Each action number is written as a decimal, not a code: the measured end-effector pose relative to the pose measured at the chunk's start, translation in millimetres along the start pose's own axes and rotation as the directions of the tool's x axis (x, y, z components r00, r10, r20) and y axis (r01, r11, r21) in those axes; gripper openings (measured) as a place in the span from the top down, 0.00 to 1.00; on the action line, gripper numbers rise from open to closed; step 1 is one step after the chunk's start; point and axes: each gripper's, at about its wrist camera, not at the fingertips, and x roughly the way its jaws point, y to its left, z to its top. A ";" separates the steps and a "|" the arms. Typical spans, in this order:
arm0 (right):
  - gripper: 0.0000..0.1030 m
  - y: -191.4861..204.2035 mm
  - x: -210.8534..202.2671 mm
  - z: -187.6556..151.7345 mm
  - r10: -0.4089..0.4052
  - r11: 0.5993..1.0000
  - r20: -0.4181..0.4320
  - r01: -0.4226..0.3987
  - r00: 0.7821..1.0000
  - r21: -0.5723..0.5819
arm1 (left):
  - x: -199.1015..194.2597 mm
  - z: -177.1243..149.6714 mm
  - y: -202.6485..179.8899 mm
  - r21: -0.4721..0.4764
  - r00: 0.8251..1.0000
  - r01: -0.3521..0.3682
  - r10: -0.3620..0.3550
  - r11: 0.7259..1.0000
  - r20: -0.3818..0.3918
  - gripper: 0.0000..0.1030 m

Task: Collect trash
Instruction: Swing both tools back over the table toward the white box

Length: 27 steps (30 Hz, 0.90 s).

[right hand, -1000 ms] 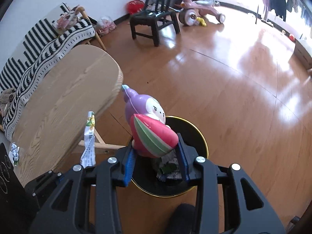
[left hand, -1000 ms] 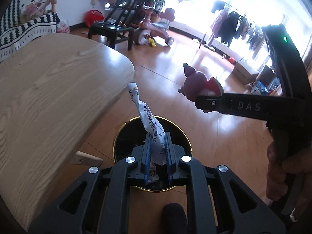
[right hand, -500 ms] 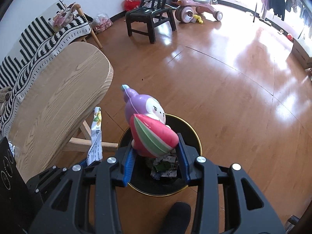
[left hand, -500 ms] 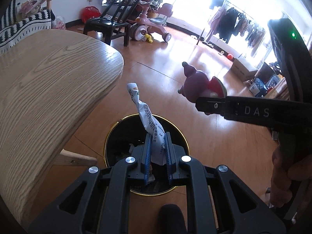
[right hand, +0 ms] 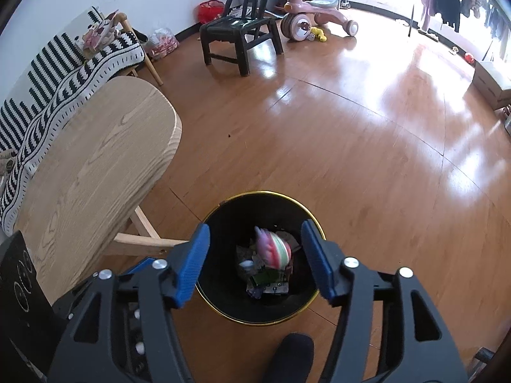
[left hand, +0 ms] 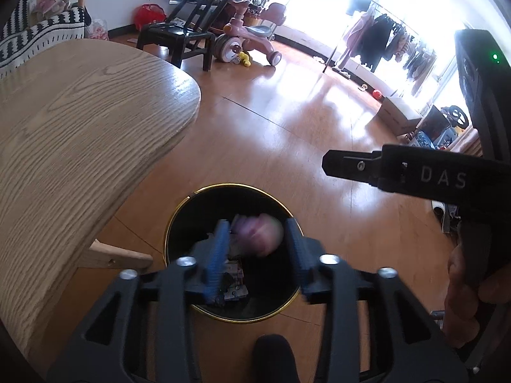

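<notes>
A black trash bin with a gold rim (left hand: 194,196) (right hand: 314,223) stands on the wooden floor below both grippers. My left gripper (left hand: 255,252) is open and empty over the bin. My right gripper (right hand: 255,258) is open and empty over the bin too; its finger (left hand: 348,162) shows from the side in the left wrist view. A purple squishy toy with a striped red, green and white belly (right hand: 274,250) (left hand: 258,234) is blurred inside the bin, above several wrappers (right hand: 268,282) at the bottom.
A light wooden table (left hand: 80,134) (right hand: 89,166) stands left of the bin, its leg (right hand: 143,239) close to the rim. A black chair (right hand: 239,35), a pink ride-on toy (right hand: 313,19) and a striped sofa (right hand: 48,76) stand farther back.
Both grippers opened. The twisted white wrapper left my left gripper and the purple toy left my right gripper; the toy now shows inside the bin.
</notes>
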 end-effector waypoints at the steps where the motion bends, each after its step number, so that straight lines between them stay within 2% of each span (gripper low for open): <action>1: 0.41 1.9 -1.3 0.8 0.006 1.000 0.005 -0.006 1.000 0.002 | -2.2 0.5 0.3 -0.001 1.000 0.000 0.000 1.000 0.006 0.50; 2: 0.40 3.7 -2.7 1.6 0.009 1.000 0.013 -0.009 1.000 0.003 | -5.6 1.1 1.1 -0.002 1.000 -0.001 0.001 1.000 0.013 0.49; 6: 0.34 19.5 -12.9 4.1 0.032 0.999 0.049 -0.031 0.998 -0.009 | -26.5 2.4 5.9 -0.001 0.999 -0.029 0.029 1.000 0.044 0.31; 10: 0.34 55.0 -27.1 7.2 0.075 0.996 0.096 -0.070 0.993 -0.051 | -62.3 3.3 22.1 -0.018 0.994 -0.063 0.065 0.998 0.086 0.21; 12: 0.32 79.5 -33.5 7.2 0.098 0.993 0.119 -0.089 0.988 -0.080 | -89.0 3.5 38.2 -0.051 0.984 -0.110 0.116 0.993 0.131 0.15; 15: 0.30 119.4 -39.5 6.0 0.146 0.983 0.134 -0.129 0.980 -0.129 | -131.6 -2.0 73.6 -0.125 0.962 -0.179 0.200 0.976 0.186 0.12; 19: 0.29 180.0 -40.9 -2.1 0.229 0.959 0.115 -0.203 0.967 -0.200 | -191.1 -20.6 132.2 -0.251 0.908 -0.304 0.360 0.919 0.216 0.11; 20: 0.28 197.2 -41.1 -6.7 0.249 0.950 0.107 -0.221 0.963 -0.220 | -211.8 -31.1 153.9 -0.299 0.882 -0.356 0.424 0.886 0.207 0.11; 22: 0.27 236.8 -41.7 -17.1 0.290 0.927 0.087 -0.258 0.953 -0.271 | -243.0 -48.4 184.2 -0.365 0.842 -0.423 0.508 0.829 0.180 0.11; 27: 0.26 335.0 -41.1 -57.7 0.374 0.845 0.008 -0.337 0.927 -0.415 | -311.2 -98.6 249.2 -0.499 0.762 -0.513 0.638 0.698 0.111 0.11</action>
